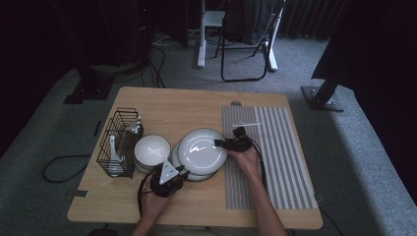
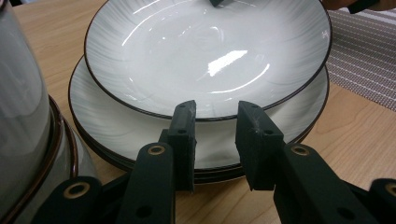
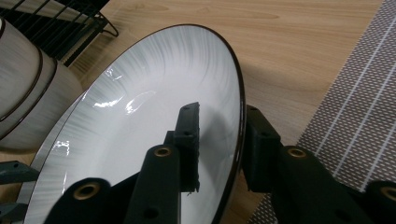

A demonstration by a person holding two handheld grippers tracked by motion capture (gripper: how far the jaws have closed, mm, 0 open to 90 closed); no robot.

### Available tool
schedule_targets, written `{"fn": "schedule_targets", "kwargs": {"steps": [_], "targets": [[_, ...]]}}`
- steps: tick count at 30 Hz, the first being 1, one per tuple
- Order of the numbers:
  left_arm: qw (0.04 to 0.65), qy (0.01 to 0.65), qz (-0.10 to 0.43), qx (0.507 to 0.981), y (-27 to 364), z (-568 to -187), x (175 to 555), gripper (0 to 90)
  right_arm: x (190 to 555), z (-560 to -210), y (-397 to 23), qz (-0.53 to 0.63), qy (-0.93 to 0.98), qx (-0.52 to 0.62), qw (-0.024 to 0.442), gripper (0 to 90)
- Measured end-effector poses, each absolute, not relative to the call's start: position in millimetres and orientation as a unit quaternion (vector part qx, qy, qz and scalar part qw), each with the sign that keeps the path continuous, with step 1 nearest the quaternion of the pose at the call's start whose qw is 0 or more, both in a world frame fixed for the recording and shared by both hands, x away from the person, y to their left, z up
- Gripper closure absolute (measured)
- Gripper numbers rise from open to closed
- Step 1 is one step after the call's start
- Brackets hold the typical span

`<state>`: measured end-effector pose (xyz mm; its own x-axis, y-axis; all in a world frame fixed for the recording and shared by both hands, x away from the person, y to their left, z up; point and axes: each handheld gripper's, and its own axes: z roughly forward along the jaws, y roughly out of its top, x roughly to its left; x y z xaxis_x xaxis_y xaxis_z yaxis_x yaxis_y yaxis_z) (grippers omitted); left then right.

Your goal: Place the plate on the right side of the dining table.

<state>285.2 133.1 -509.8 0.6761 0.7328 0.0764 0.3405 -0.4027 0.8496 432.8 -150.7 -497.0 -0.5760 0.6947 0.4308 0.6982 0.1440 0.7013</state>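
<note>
Top plate [image 1: 201,149]: white with a dark rim, uppermost of a stack near the middle of the wooden table [image 1: 196,105]; in the right gripper view [image 3: 154,140] it looks tilted, its right edge raised.
Lower plates [image 2: 121,135]: wider and flat under the top plate, rim showing at the near and left sides.
Right gripper [image 1: 227,143]: at the top plate's right edge; in the right gripper view [image 3: 219,149] one jaw lies over the plate's inner face, the other outside and below the rim, so the rim runs between them; jaws parted, whether the pads press the rim I cannot tell.
Left gripper [image 1: 178,172]: at the near-left edge of the stack; in the left gripper view [image 2: 215,140] the jaws stand apart with a clear gap, just before the rims, gripping nothing.
Bowls [image 1: 152,150]: white stack just left of the plates, close beside them.
Wire rack [image 1: 118,142]: black, at the table's left edge, beside the bowls, with pale items inside.
Striped mat [image 1: 275,162]: grey and white, on the right half of the table, under the right forearm.
</note>
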Motion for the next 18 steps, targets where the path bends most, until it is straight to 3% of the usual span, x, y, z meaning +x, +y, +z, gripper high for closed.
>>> {"fn": "schedule_targets", "kwargs": {"steps": [8,18], "targets": [[0.432,0.334,0.231,0.805,132,-510,285,69.9,427,-489,-154,-0.501,-0.733,-0.461,0.000,81.4],[0.445,0.313,0.228,0.807,133,-509,281,64.6,420,-480,-147,-0.514,-0.722,-0.462,-0.022,83.3]]}}
